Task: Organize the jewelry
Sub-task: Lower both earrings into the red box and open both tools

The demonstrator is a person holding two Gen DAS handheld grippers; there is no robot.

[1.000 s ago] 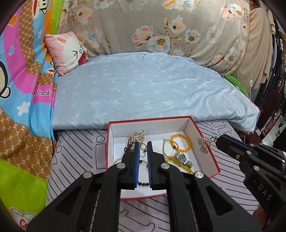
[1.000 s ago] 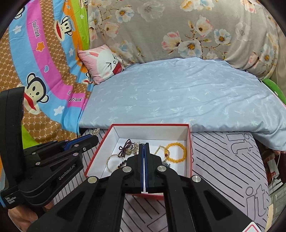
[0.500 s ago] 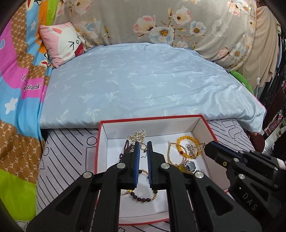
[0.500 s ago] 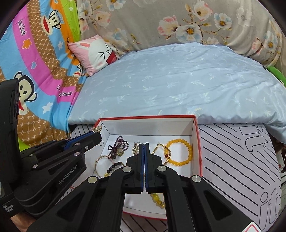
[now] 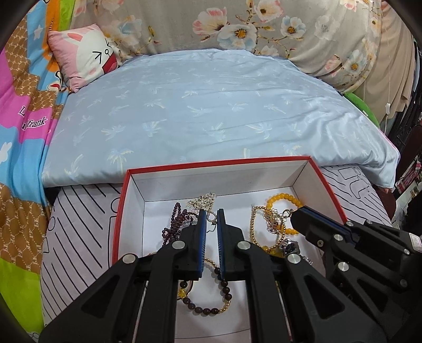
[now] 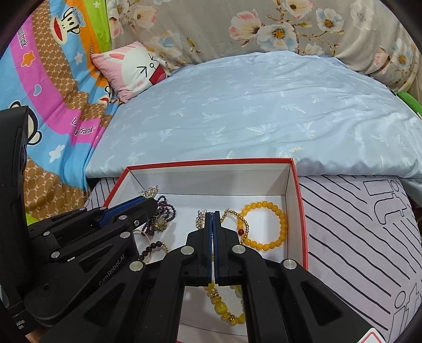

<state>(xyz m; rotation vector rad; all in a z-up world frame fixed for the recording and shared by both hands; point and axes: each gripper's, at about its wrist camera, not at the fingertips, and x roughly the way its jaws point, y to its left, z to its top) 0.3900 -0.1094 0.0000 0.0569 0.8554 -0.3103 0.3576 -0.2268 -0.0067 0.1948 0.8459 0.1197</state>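
A bed (image 5: 79, 219) with a pale blue quilt (image 5: 211, 110), floral cushion (image 5: 263, 23), pink bunny pillow (image 6: 132, 68), and cartoon monkey blanket (image 6: 52, 87).

Matt cardboard box (image 5: 321, 182), glossy yellow beads (image 6: 266, 227), cotton sheet (image 5: 211, 105)

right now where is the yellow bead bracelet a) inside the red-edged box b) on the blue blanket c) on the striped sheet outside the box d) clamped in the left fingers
a: the yellow bead bracelet lies flat on the white floor of the red-edged box, near its right wall, apart from the left gripper.
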